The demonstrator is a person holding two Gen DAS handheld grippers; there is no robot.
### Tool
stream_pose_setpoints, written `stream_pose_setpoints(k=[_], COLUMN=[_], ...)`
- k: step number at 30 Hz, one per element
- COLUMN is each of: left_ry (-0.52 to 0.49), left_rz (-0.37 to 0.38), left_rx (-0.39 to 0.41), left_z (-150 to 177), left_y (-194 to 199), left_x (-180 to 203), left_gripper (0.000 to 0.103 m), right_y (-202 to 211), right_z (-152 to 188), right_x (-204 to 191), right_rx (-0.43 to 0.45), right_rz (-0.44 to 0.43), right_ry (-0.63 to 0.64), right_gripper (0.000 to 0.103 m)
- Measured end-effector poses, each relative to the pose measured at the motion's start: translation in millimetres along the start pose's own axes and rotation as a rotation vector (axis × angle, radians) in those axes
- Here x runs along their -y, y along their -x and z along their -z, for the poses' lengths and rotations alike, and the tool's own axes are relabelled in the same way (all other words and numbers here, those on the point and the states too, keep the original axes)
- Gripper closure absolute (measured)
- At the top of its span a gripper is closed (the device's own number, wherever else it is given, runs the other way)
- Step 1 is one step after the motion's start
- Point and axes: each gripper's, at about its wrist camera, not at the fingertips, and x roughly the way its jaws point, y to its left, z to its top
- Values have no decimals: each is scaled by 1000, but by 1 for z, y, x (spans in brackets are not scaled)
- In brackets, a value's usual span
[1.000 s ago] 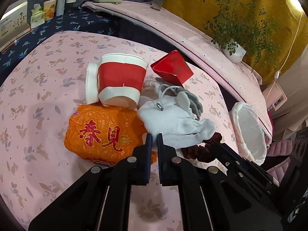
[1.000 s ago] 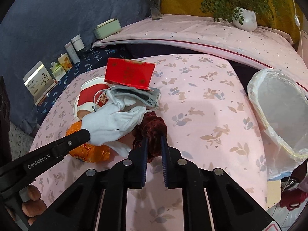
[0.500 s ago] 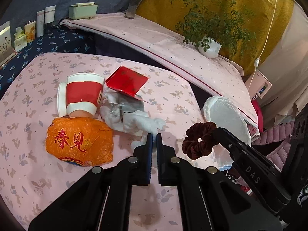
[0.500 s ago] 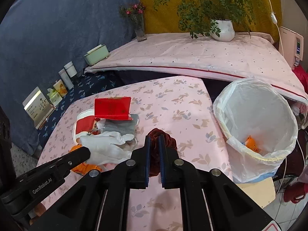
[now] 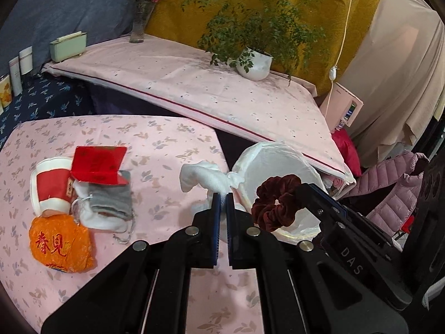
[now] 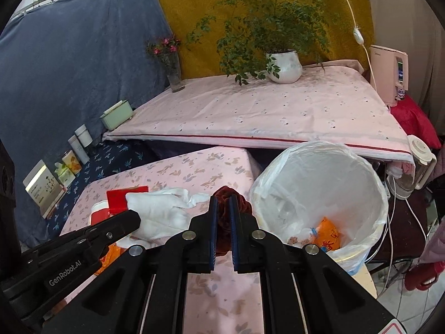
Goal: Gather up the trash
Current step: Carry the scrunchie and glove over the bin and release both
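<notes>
Pink floral cloth point(image 5: 167, 150) covered the table beside the lined bin point(image 6: 319, 172). My left gripper point(image 5: 222, 197) pinched a white glove point(image 5: 205, 178), and my right gripper point(image 6: 222, 203) clamped a maroon scrunchie point(image 6: 222, 194), both held near the bin's rim.

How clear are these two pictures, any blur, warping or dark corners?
Left wrist view: sharp at the white glove and scrunchie; the bench edge bows from fisheye warping; corners are black. Right wrist view: also sharp, even light, soft glare on the bin liner, same dark corners.
</notes>
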Motion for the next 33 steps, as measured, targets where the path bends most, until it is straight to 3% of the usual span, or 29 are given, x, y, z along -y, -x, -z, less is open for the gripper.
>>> stream_pose_setpoints(k=[12, 20, 22, 23, 24, 27, 33], left_ry=[-100, -123, -119, -118, -115, -122, -104], left_rz=[86, 122, 103, 90, 75, 42, 5], left_rx=[-37, -85, -80, -75, -61, -44, -38], left_z=[-26, -32, -32, -32, -32, -31, -32], left_y=[-47, -82, -86, -87, -86, -85, -83], left_x=[72, 98, 99, 99, 99, 96, 87], left_gripper=[99, 98, 84, 68, 60, 59, 59], right_y=[2, -7, -9, -9, -10, -10, -11], right_z=[-25, -31, -32, -32, -32, -33, -31], right_x=[72, 105, 109, 111, 113, 115, 110], right_rx=[40, 21, 24, 31, 30, 34, 25], right_rz=[110, 134, 140, 150, 149, 158, 149], right_ry=[-63, -115, -127, -136, -140, -140, -136], right_gripper=[95, 95, 89, 88, 83, 76, 75])
